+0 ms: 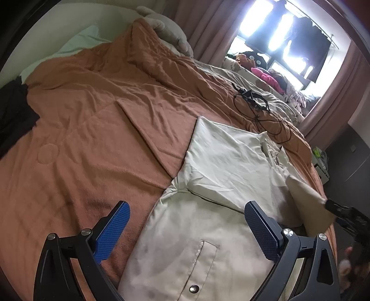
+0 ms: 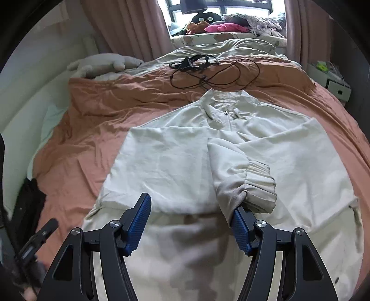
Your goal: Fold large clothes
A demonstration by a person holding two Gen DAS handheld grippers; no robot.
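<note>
Two claws hang over a big bed with an orange-brown blanket (image 2: 97,120). Pink curtains (image 2: 129,27) frame a bright window (image 2: 222,9) at the far end. On the sill sit soft toys and a pink cloth (image 2: 224,28). A black tangled cord (image 2: 208,74) lies on the blanket, past the collar of the jacket. A grey plush toy (image 2: 104,63) rests by the wall, and something dark (image 1: 13,115) lies at the bed's edge.

A pale cream jacket (image 2: 166,162) lies flat in the middle of the bed, zip side up, both sleeves folded across its front. The right claw (image 2: 192,222) stands open. A sleeve cuff (image 2: 256,185) droops onto its right finger (image 2: 240,229), and the pads do not squeeze it. The left claw (image 1: 185,229) is spread wide over the jacket's lower edge and holds nothing.
</note>
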